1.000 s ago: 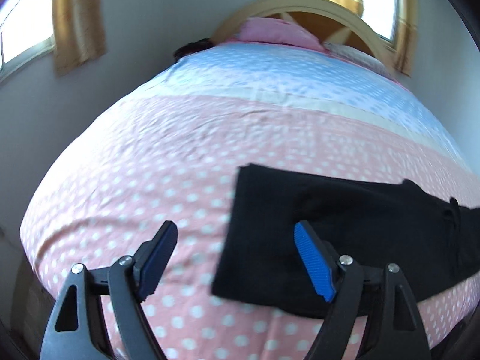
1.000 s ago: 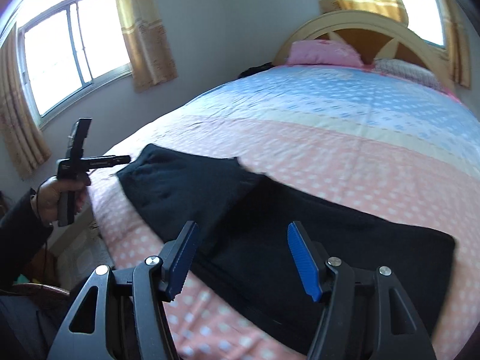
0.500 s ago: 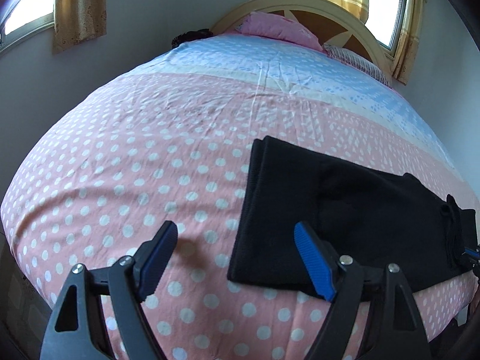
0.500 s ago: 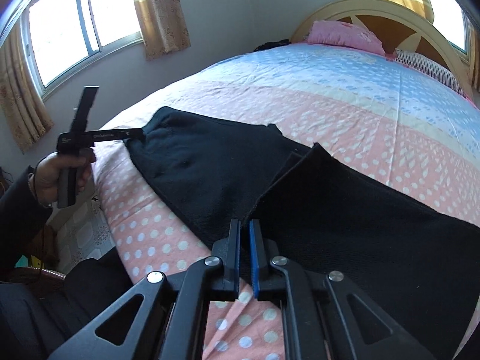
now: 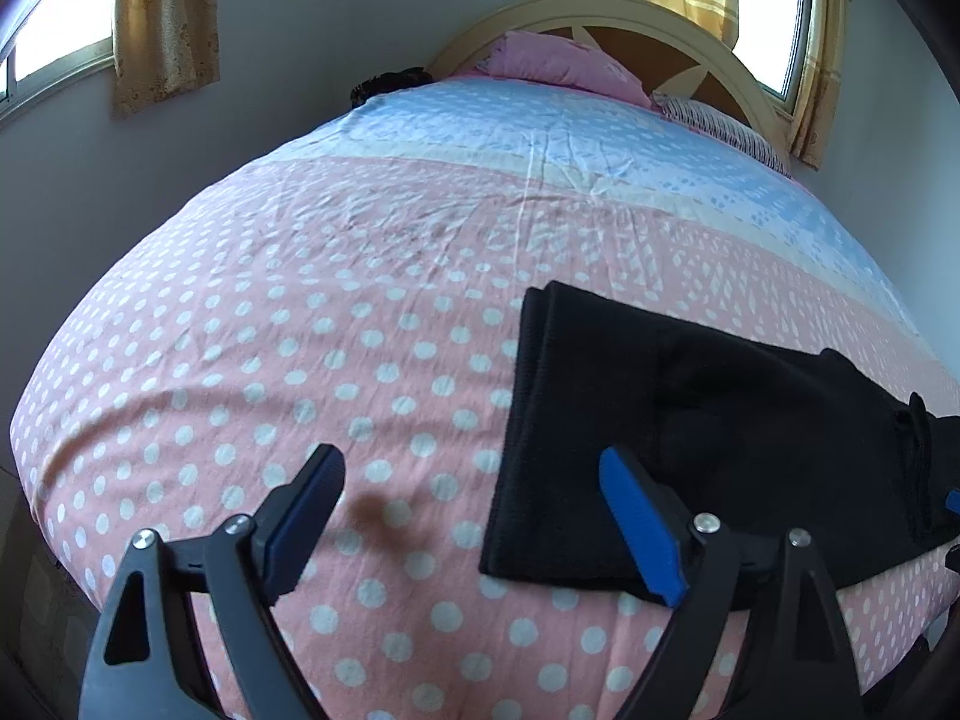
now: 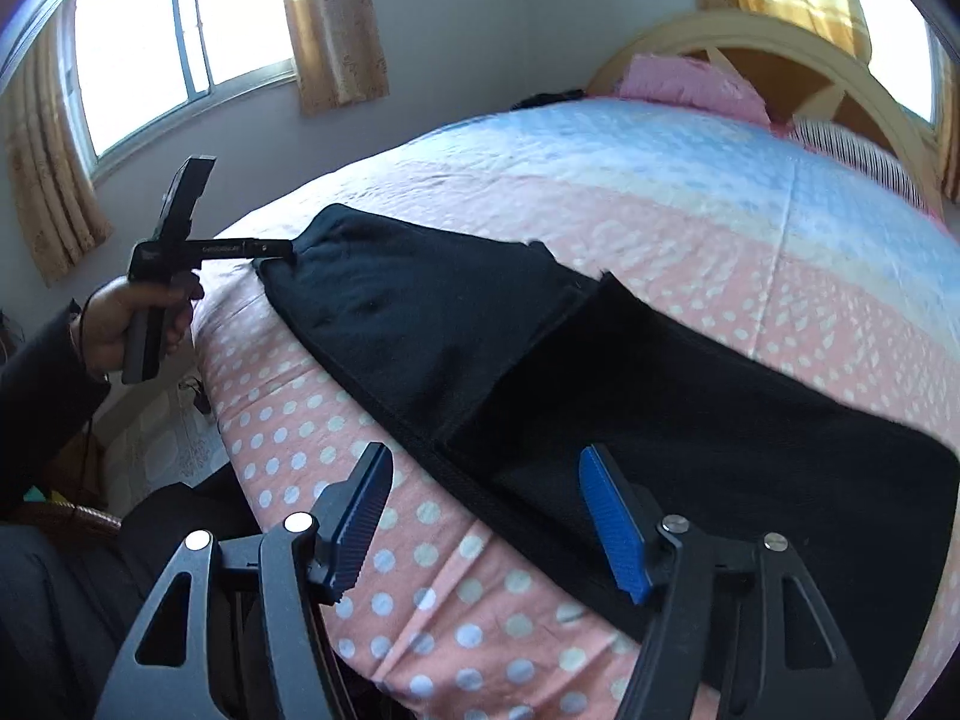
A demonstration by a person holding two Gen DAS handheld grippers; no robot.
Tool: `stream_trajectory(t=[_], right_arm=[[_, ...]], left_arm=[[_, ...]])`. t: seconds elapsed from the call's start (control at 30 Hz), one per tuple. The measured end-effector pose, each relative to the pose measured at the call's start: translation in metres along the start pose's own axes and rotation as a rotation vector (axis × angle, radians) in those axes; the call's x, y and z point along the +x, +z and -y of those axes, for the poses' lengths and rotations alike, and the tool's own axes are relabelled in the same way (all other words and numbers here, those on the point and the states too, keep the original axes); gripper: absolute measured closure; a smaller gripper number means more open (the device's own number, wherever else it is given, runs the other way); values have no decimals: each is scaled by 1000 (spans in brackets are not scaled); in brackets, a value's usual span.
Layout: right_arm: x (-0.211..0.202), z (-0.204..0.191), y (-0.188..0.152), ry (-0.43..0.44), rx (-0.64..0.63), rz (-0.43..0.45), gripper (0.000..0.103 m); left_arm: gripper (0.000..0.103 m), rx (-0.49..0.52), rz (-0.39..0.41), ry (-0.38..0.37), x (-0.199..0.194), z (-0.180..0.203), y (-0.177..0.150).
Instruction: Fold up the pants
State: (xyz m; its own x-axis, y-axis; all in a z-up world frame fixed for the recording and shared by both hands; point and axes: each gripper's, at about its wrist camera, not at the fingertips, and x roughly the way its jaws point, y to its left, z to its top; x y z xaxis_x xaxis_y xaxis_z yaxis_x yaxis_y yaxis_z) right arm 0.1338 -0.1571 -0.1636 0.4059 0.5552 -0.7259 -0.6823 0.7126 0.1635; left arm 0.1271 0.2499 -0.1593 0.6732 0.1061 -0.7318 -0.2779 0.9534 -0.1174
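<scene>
Black pants [image 5: 690, 438] lie flat along the near edge of the bed, folded lengthwise. In the left wrist view my left gripper [image 5: 474, 516] is open and empty, low over the bedspread just left of the pants' end. In the right wrist view the pants [image 6: 600, 372] stretch from left to right. My right gripper [image 6: 480, 516] is open and empty, just above the pants' near edge. The left gripper [image 6: 282, 249] also shows there, at the pants' far left corner, held by a hand.
The bed [image 5: 360, 300] has a pink dotted spread, blue toward the headboard [image 5: 630, 12]. A pink pillow [image 5: 558, 60] lies at the head. Walls and curtained windows [image 6: 156, 42] stand left and behind. The bed's edge drops off near the person's dark-clothed body [image 6: 72, 600].
My right gripper was shut at the pants' folded edge half a second ago and is now open and drawn back slightly. My left gripper has stayed open near the pants' end.
</scene>
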Motion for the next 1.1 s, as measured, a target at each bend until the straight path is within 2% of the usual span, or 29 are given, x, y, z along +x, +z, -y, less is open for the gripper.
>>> stream_trajectory(t=[0.03, 0.07, 0.2, 0.3, 0.37, 0.43, 0.5, 0.6, 0.7, 0.8, 0.83, 0.9, 0.97, 1.0, 1.1], right_arm=[[9, 3, -3, -22, 8, -39, 37], [11, 3, -6, -44, -3, -29, 37], [-7, -3, -8, 14, -5, 55, 37], [-25, -4, -11, 8, -16, 126, 37], [-36, 2, -12, 13, 10, 170, 37], [-43, 9, -14, 18, 49, 198, 37], [-46, 13, -16, 12, 75, 211, 37], [-48, 18, -18, 9, 101, 218, 37], [-54, 18, -20, 3, 107, 234, 37], [-64, 19, -20, -4, 105, 260, 37], [-67, 20, -19, -6, 107, 270, 37], [-73, 22, -18, -13, 113, 285, 37], [-79, 25, -17, -26, 123, 300, 37], [-81, 27, -17, -32, 128, 303, 37], [-89, 33, -16, -70, 143, 311, 37]], left_arm=[[13, -8, -5, -10, 2, -1, -1], [13, -17, -14, -27, 4, -1, -2], [13, -33, -11, -70, 9, -1, -1], [15, -41, -16, -108, 12, -2, 3], [26, -36, -23, -129, 13, 0, 6], [44, -24, -36, -165, 13, 5, 7], [47, -13, -38, -171, 13, 10, 7], [46, -10, -53, -170, 18, 16, 8], [36, -38, -87, -176, 26, 17, 13], [38, 9, -105, -141, 27, 24, 15], [45, 26, -106, -138, 27, 26, 15], [53, 55, -107, -144, 22, 28, 14], [75, 41, -115, -190, 16, 25, 14], [79, 21, -118, -217, 13, 24, 15], [80, 34, -88, -218, -4, 29, 20]])
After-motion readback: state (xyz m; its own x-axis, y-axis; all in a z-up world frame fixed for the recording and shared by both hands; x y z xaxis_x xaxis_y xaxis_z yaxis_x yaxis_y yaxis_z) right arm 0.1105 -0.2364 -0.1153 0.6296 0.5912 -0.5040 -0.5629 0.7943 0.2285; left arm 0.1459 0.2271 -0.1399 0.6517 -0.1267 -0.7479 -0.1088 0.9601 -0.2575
